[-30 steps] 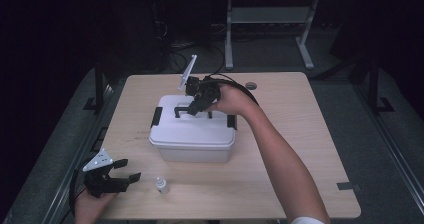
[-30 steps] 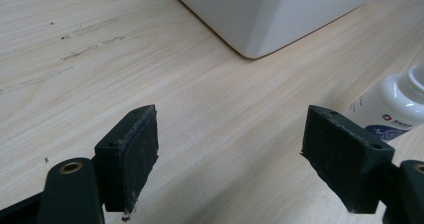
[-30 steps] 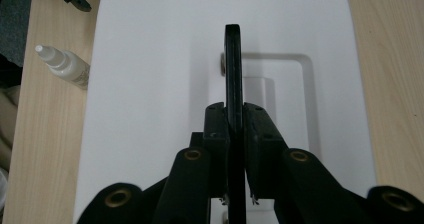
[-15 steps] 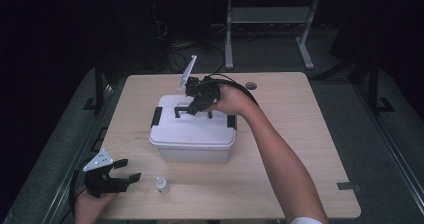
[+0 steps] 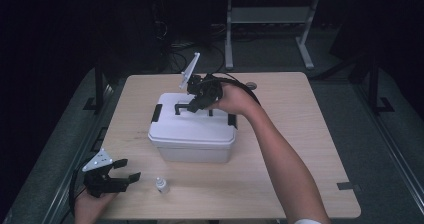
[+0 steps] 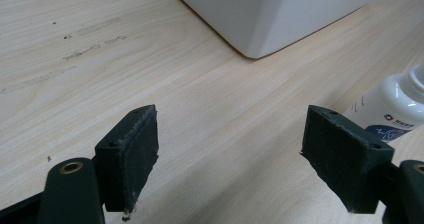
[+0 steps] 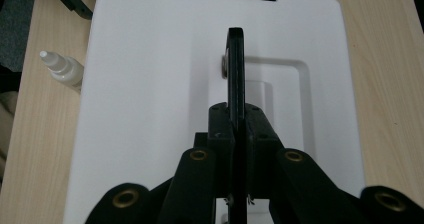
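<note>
Between hand-held gripper (image 7: 239, 134) pads, box handle (image 7: 236, 66)

White lidded box (image 5: 192, 131), black handle (image 7: 236, 79) upright

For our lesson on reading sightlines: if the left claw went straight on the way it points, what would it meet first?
Probably the white box, dead ahead of the open left claw; the small bottle sits off to one side.

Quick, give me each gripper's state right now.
Left gripper: open, holding nothing, beside the small white bottle.
Right gripper: closed on the black handle of the white box.
</note>
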